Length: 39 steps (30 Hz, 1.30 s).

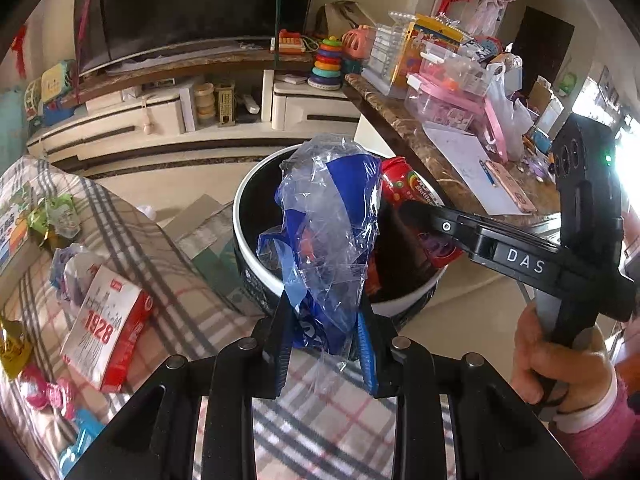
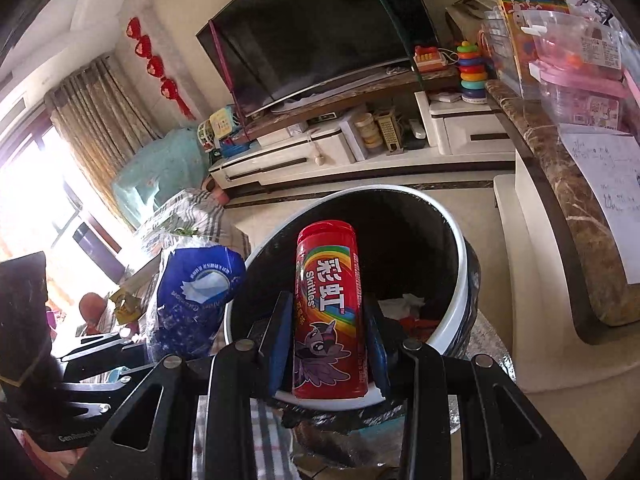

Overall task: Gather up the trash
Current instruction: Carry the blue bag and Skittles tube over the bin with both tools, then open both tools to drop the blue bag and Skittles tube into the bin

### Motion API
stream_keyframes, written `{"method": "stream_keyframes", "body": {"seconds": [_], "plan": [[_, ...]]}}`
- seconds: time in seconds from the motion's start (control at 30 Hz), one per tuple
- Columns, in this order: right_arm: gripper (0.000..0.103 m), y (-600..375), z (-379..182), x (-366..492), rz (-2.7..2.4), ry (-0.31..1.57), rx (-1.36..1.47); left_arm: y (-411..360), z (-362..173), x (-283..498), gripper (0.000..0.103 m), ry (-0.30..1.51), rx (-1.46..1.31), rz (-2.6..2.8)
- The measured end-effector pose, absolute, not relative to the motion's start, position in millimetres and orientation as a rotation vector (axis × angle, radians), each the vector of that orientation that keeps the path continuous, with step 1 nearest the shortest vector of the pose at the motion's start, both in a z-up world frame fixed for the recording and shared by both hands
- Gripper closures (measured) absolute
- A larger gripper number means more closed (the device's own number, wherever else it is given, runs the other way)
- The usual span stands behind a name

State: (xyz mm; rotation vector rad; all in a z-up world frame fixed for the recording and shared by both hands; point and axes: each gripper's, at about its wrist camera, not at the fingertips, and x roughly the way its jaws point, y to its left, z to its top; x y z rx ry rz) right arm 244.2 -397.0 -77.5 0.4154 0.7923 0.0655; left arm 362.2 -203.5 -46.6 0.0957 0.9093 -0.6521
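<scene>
My left gripper (image 1: 325, 312) is shut on a crumpled blue and clear plastic bag (image 1: 324, 216) and holds it over the near rim of a white-rimmed black trash bin (image 1: 246, 200). The bag also shows in the right wrist view (image 2: 192, 296) at the left. My right gripper (image 2: 330, 320) is shut on a red Skittles tube (image 2: 328, 308) and holds it upright over the bin (image 2: 460, 280). In the left wrist view the right gripper (image 1: 420, 210) reaches over the bin from the right, with the tube (image 1: 404, 184) in it. Paper scraps lie in the bin bottom.
A plaid-covered surface (image 1: 192, 288) left of the bin holds a red and white 1928 box (image 1: 108, 320), wrappers and pink bits. A marble-edged counter (image 2: 568, 208) with toys and papers stands right of the bin. A TV stand (image 1: 160, 120) runs along the back.
</scene>
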Motion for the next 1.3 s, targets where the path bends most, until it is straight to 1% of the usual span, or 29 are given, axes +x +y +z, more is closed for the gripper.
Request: {"method": "stream_keyframes", "body": {"seconds": [0.2,0.33,0.4,0.43,0.47,0.5,0.53,0.6,0.67,0.73,0.8,0.83,0.87,0.9,0.93,0.97,1.13,1.3], "plan": [[0.068,-403.1,-79.8,250.7,0.050,0.799,0.411,-215.0,-52.1,381.2,0.076,0.938,0.086,-0.655],[0.068,-406.5,-81.8,255.9,0.041,0.810,0.407,-223.3,-52.1,388.7,0.072,0.933,0.103,-0.641],[0.068,-408.4,-82.2,258.4,0.037,0.813,0.405,-228.4,-51.6,390.0,0.067,0.925,0.107,-0.639],[0.068,-409.4,-82.6,260.2,0.035,0.816,0.408,-229.8,-51.4,391.9,0.061,0.924,0.104,-0.634],[0.067,-411.1,-83.3,262.0,0.036,0.820,0.416,-230.7,-51.7,391.9,0.053,0.923,0.102,-0.627],[0.067,-413.2,-83.8,263.9,0.035,0.822,0.425,-231.3,-52.0,392.4,0.049,0.921,0.100,-0.619],[0.064,-414.0,-84.1,265.0,0.035,0.822,0.431,-230.7,-51.7,392.1,0.046,0.915,0.094,-0.614],[0.064,-414.6,-83.8,266.0,0.037,0.825,0.439,-229.1,-52.6,388.2,0.045,0.904,0.095,-0.606],[0.058,-414.0,-81.5,264.9,0.039,0.819,0.440,-224.4,-54.2,382.1,0.044,0.894,0.095,-0.590],[0.054,-412.6,-78.2,262.2,0.041,0.807,0.435,-216.5,-55.4,373.5,0.042,0.882,0.086,-0.572],[0.048,-408.7,-75.9,257.7,0.047,0.801,0.431,-207.9,-56.5,363.2,0.037,0.873,0.073,-0.550],[0.043,-407.0,-75.6,256.1,0.051,0.799,0.433,-202.2,-57.0,356.7,0.034,0.866,0.064,-0.536],[0.035,-403.2,-75.5,252.2,0.059,0.797,0.437,-197.0,-57.2,350.5,0.033,0.861,0.058,-0.525],[0.029,-400.8,-75.1,250.5,0.066,0.794,0.439,-191.1,-57.7,343.5,0.033,0.856,0.049,-0.515],[0.017,-397.9,-74.6,249.3,0.069,0.793,0.439,-184.5,-58.3,336.5,0.033,0.854,0.037,-0.508],[0.010,-392.9,-74.1,246.2,0.071,0.788,0.437,-179.7,-58.8,330.0,0.033,0.852,0.027,-0.501],[0.008,-355.8,-68.2,228.3,0.106,0.767,0.372,-145.1,-62.3,295.3,0.032,0.840,-0.014,-0.443],[0.004,-323.5,-61.4,216.3,0.140,0.761,0.324,-107.8,-60.2,264.6,0.032,0.828,-0.065,-0.388]]}}
